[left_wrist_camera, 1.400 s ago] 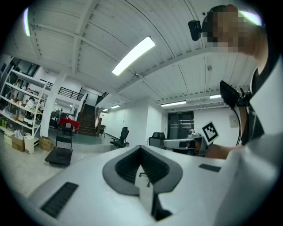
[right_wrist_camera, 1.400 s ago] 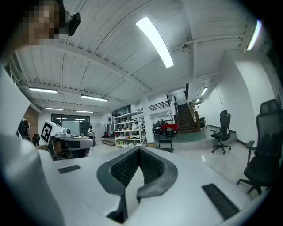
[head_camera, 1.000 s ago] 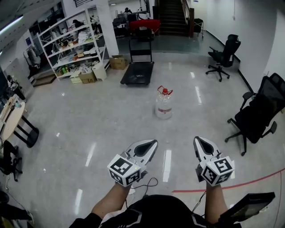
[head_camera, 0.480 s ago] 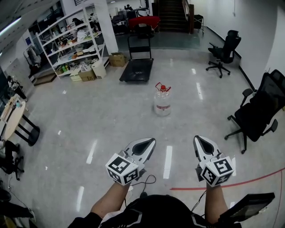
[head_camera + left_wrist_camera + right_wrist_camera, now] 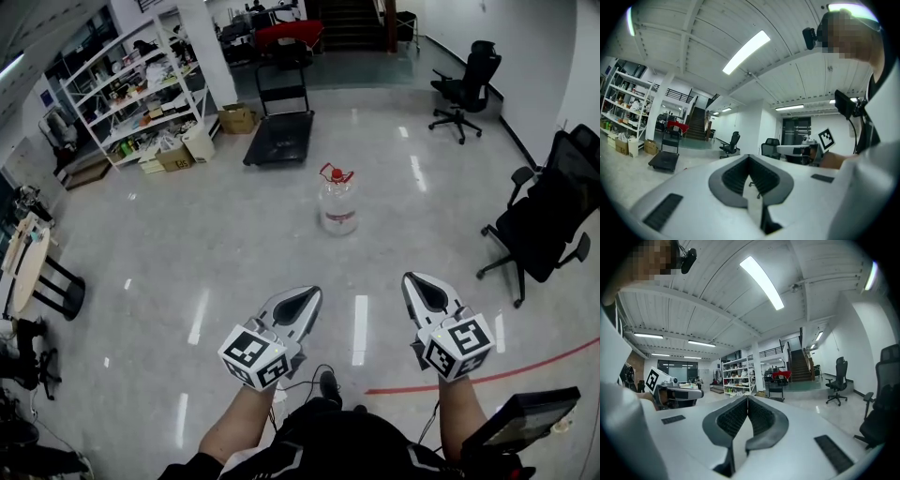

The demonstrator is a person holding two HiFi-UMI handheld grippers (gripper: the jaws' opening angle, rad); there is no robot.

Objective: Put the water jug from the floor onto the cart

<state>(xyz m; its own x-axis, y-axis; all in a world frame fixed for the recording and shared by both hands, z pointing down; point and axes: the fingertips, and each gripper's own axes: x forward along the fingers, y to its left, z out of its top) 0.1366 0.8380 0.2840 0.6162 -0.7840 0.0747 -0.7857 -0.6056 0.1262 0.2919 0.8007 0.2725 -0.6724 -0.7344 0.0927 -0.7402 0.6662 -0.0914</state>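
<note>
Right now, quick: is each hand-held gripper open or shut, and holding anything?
Left hand-held gripper: closed, holding nothing.
Right hand-held gripper: closed, holding nothing.

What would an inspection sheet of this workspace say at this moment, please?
Surface: glossy grey floor, with a red line near the person.
Job's things: water jug upright on the floor, red cap on; black flat cart beyond it, apart from it, nothing seen on its deck.
Clutter: cardboard boxes on the floor by the shelves.
Grippers: left tongs and right tongs both shut and empty, held short of the jug.
Cables: a black cable loops below the left tongs.
Surroundings: stocked shelves at left, office chairs at right, stairs at the back.
</note>
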